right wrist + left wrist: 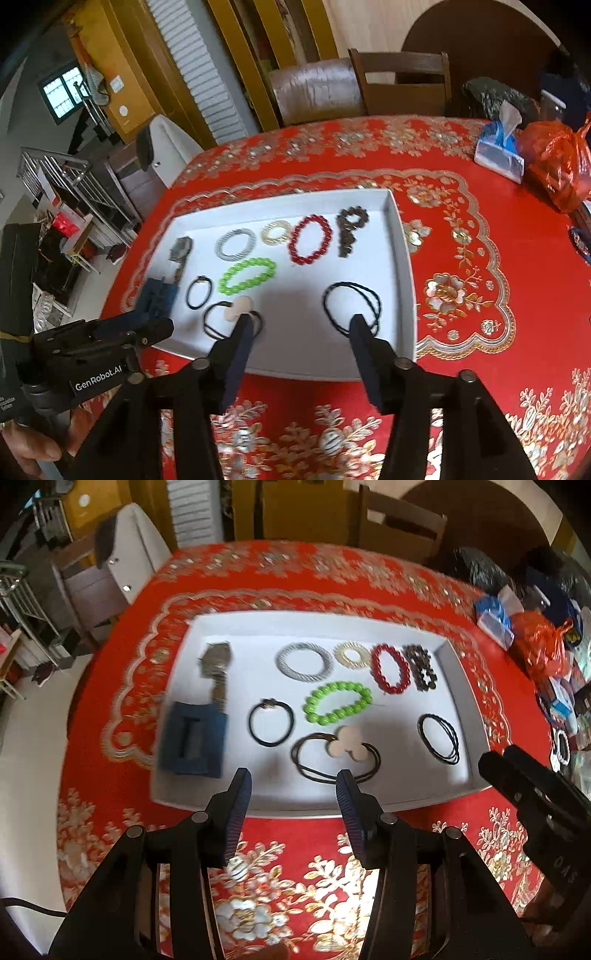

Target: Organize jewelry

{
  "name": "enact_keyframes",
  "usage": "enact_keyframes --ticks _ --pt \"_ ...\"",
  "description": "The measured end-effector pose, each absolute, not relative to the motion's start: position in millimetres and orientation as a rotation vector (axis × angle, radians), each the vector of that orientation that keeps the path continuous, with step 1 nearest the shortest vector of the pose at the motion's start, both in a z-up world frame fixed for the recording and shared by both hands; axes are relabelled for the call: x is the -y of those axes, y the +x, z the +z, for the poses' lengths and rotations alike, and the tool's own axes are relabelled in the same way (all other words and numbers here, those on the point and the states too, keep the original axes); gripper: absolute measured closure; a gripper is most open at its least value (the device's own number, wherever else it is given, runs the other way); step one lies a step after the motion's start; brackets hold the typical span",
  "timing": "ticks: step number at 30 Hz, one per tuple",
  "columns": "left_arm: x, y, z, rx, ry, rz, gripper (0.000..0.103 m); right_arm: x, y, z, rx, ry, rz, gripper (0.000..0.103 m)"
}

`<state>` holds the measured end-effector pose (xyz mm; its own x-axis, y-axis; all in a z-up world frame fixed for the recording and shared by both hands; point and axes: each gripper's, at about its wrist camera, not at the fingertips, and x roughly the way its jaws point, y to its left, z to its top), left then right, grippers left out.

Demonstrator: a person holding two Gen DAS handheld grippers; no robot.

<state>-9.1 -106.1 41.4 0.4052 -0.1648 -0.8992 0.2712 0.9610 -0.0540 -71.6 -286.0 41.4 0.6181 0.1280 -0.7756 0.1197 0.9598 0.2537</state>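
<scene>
A white tray on the red tablecloth holds the jewelry: a green bead bracelet, a red bead bracelet, a silver bangle, a dark bead bracelet, thin black cords, a cord with a pale pendant, a watch and a blue box. My left gripper hovers open above the tray's near edge, nothing between its fingers. My right gripper is open over the black cords, empty.
Plastic bags and clutter crowd the table's right side, with a tissue pack. Wooden chairs stand behind the table. The table edge drops off at the left toward shelving.
</scene>
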Motion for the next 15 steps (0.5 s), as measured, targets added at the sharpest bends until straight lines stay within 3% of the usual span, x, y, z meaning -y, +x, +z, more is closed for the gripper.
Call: enact_keyframes --ticks 15 --pt "77.2 -39.6 71.3 -1.014 0.112 -0.225 0.056 249.4 -92.6 62.4 -0.868 0.26 0.02 0.037"
